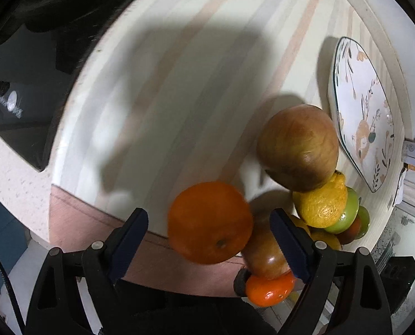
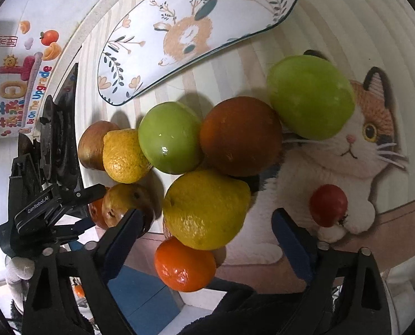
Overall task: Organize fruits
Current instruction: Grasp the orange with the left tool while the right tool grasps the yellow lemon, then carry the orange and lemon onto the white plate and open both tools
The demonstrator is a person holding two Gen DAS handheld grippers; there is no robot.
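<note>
In the left wrist view my left gripper is open, with an orange between its fingers, not clamped. Behind it lie a brown-red apple, a lemon, green apples and a small orange. In the right wrist view my right gripper is open around a large lemon. Near it lie a small orange, a dark orange, two green apples, another lemon and a small red fruit. The rabbit-print plate is empty.
The fruits lie on a striped mat with a cat picture. The left gripper body shows at the left of the right wrist view. A black stove and a colourful box stand past the mat's left edge.
</note>
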